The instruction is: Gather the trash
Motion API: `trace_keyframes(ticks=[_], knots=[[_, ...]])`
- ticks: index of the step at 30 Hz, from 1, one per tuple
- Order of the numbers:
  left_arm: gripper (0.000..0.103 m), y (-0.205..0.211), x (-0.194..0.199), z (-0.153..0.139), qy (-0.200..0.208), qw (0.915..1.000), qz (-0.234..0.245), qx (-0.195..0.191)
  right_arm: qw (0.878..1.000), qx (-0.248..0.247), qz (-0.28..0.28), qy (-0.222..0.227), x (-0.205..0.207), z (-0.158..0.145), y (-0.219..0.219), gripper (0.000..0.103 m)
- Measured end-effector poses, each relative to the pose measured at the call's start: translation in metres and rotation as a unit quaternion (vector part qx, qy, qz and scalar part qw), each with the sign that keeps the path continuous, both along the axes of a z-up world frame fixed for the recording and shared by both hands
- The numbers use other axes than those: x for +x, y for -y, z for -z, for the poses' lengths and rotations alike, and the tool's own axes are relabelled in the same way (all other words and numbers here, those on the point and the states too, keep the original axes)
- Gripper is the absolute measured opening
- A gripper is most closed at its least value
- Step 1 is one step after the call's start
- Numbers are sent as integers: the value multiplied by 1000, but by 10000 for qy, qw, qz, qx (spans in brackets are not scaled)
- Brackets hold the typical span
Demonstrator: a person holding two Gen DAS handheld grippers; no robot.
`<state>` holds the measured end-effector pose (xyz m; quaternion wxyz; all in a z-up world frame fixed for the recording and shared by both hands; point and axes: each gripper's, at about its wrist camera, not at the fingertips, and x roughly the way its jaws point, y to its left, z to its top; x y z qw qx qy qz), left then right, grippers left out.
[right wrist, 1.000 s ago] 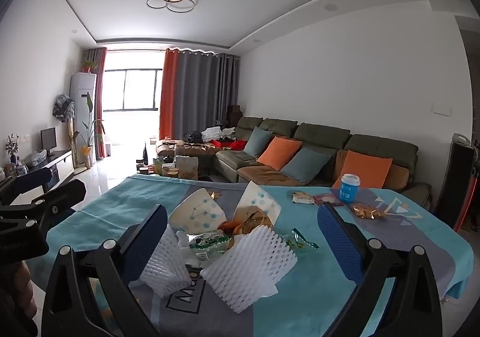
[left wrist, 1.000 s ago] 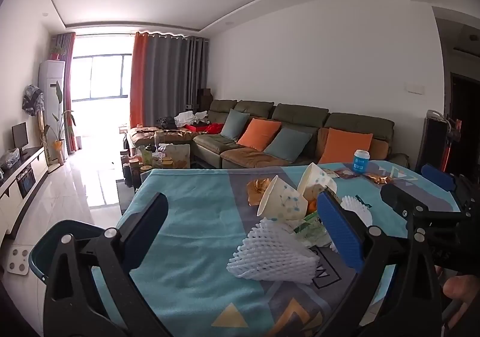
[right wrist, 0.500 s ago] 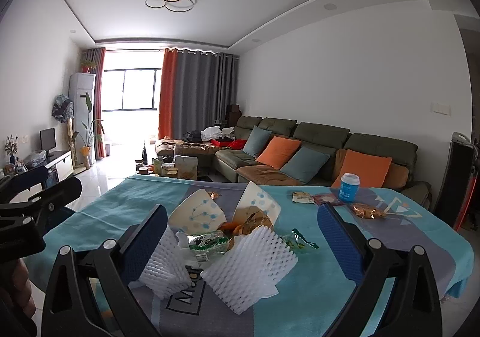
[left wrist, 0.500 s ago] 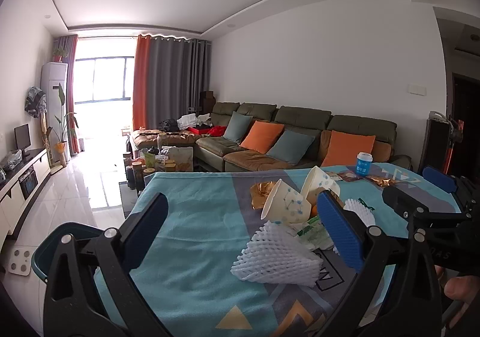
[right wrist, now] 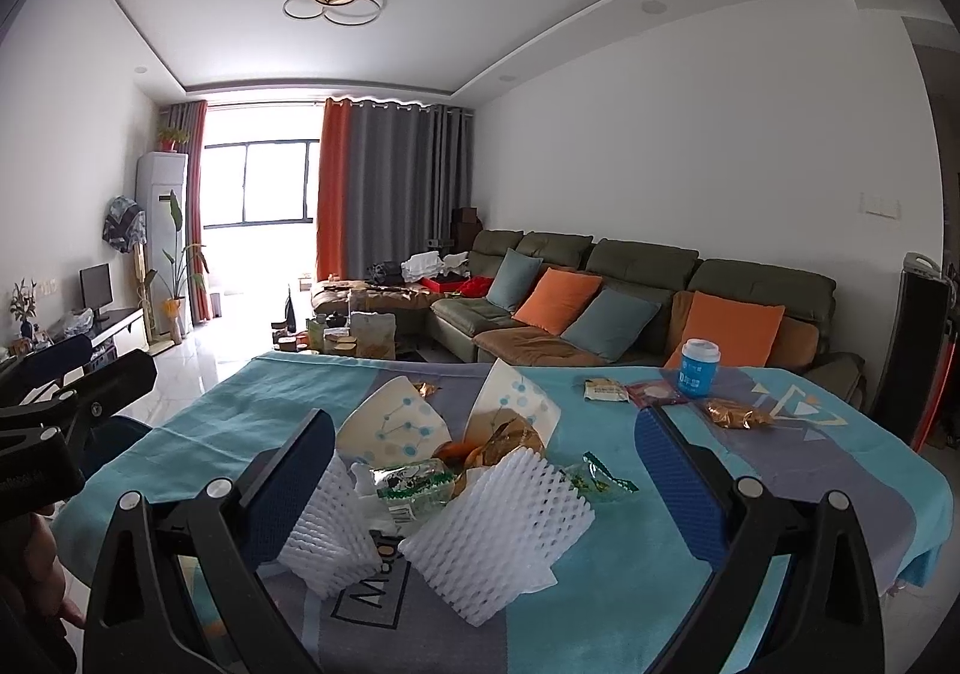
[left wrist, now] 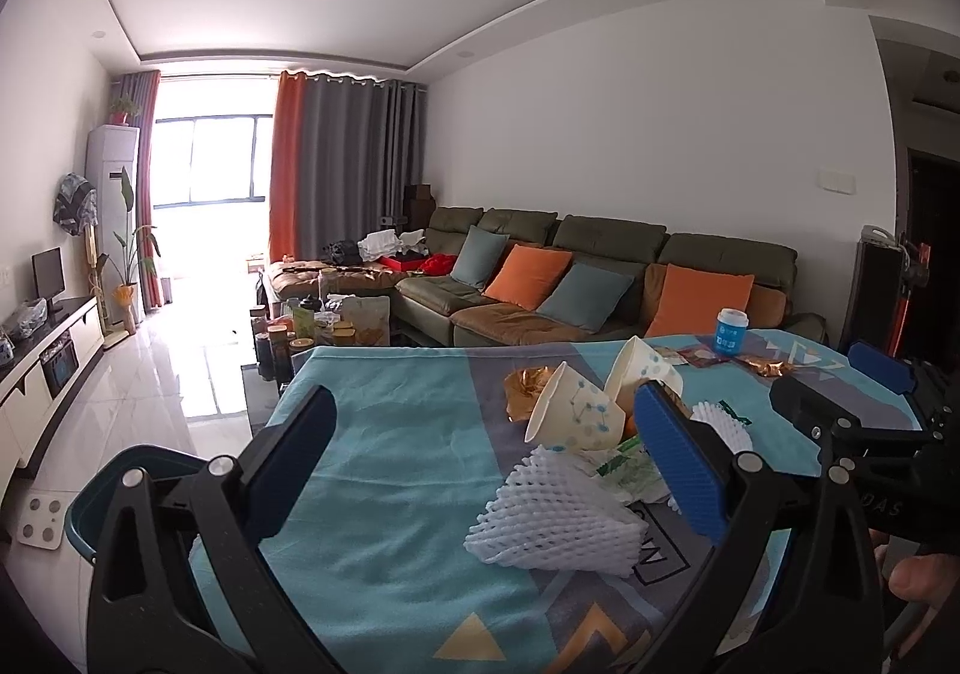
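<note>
A pile of trash lies on the teal tablecloth [left wrist: 384, 470]: white foam fruit nets [left wrist: 552, 512] [right wrist: 498, 524], two tipped paper cups [left wrist: 576, 410] [right wrist: 390, 428], green wrappers [right wrist: 414, 485] and gold foil [right wrist: 507, 440]. My left gripper [left wrist: 486, 476] is open above the table, the nearest foam net between its fingers' span. My right gripper [right wrist: 480, 494] is open over the pile. Neither holds anything.
A blue tub [right wrist: 699, 368], snack packets [right wrist: 606, 389] and a gold wrapper [right wrist: 735, 413] lie at the table's far right. A teal bin [left wrist: 114, 488] stands left of the table. A sofa [left wrist: 600, 284] and a cluttered coffee table [left wrist: 336, 320] are behind.
Both grippers have shifted slightly, the left one drifting a little so the pile sits further right in its view. Both stay open and empty.
</note>
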<state>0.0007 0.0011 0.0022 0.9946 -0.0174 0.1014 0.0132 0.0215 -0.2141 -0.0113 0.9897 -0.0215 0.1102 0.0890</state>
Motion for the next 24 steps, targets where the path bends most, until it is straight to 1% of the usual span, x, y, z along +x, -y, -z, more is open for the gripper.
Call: trace_keyframes(ticks=[24], knots=[[98, -3, 3, -1, -11, 10000, -40, -14, 10000, -5, -20, -46, 3, 0, 0, 97]])
